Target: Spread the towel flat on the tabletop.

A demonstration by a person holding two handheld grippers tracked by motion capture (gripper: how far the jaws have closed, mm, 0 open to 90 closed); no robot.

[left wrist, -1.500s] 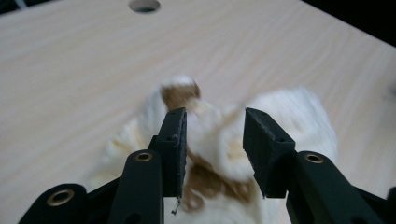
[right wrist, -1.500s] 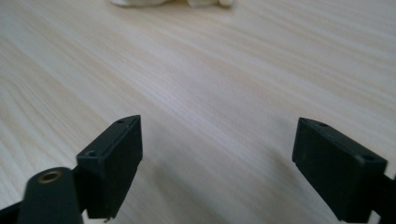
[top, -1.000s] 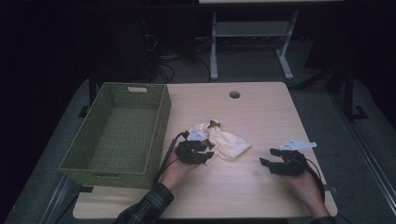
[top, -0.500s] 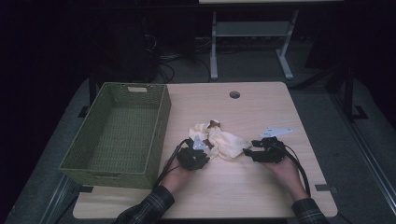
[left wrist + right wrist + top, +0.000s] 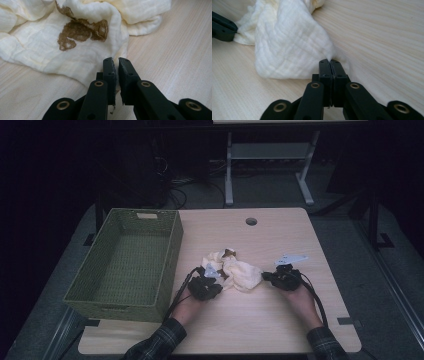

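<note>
Crumpled cream muslin cloth with a brown stain (image 5: 234,271) at frame centre on the pale wooden table (image 5: 280,330). Left gripper (image 5: 116,65) just closed, thin edge barely between the jaws — likely to slip free. Right gripper (image 5: 329,62) just clamped tight on a corner — could tear loose if pulled apart.

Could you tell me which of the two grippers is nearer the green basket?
The left gripper, at the cloth's basket-side edge; the right gripper grips its far edge.

Cream muslin cloth (image 5: 235,271), crumpled in a loose heap, brown printed patch on a fold, lying mid-tabletop (image 5: 280,235) just right of the green wicker basket (image 5: 127,265), corners pinched at 2 opposite ends
</note>
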